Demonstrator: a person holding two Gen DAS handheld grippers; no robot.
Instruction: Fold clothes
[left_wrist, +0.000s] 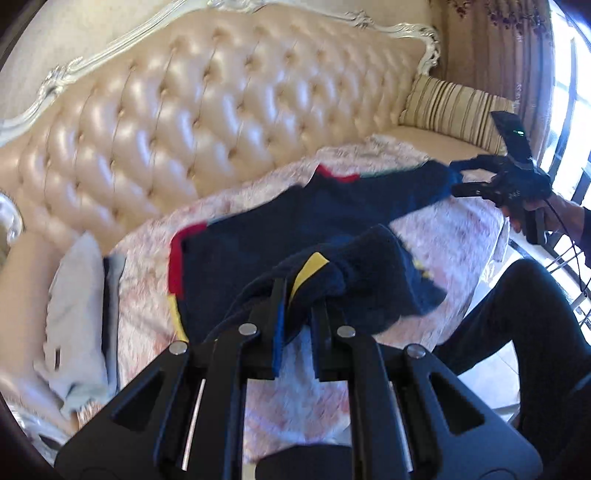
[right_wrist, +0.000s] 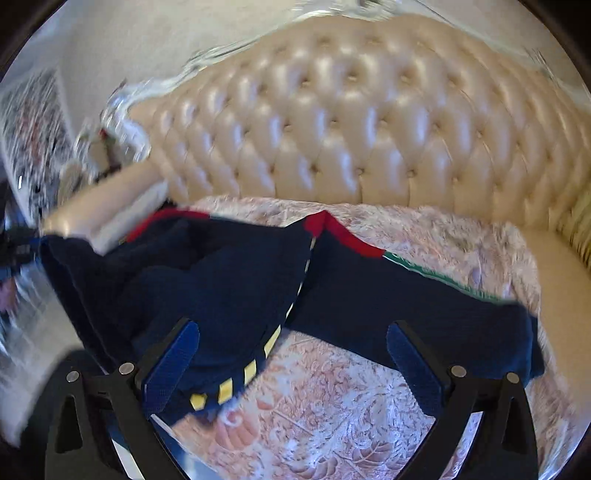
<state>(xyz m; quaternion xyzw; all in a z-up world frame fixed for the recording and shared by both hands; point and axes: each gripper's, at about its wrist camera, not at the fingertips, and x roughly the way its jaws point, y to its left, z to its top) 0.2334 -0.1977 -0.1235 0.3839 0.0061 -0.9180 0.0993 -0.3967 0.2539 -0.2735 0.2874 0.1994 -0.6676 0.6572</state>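
Note:
A navy garment (left_wrist: 295, 229) with red, yellow and green trim lies spread on a pink patterned blanket (left_wrist: 147, 295) on a sofa. My left gripper (left_wrist: 299, 295) is shut on a bunched navy part with a yellow stripe, lifted above the blanket. My right gripper (left_wrist: 458, 181) shows in the left wrist view at the garment's far right end. In its own view the right gripper (right_wrist: 291, 332) is open, its blue pads (right_wrist: 173, 365) wide apart over the garment (right_wrist: 369, 295), touching nothing that I can see.
A tufted cream leather sofa back (left_wrist: 184, 122) runs behind the blanket. A striped cushion (left_wrist: 454, 107) leans at the right end. Pale folded clothes (left_wrist: 77, 314) lie at the left. The person's dark leg (left_wrist: 524, 317) is at the sofa's front right.

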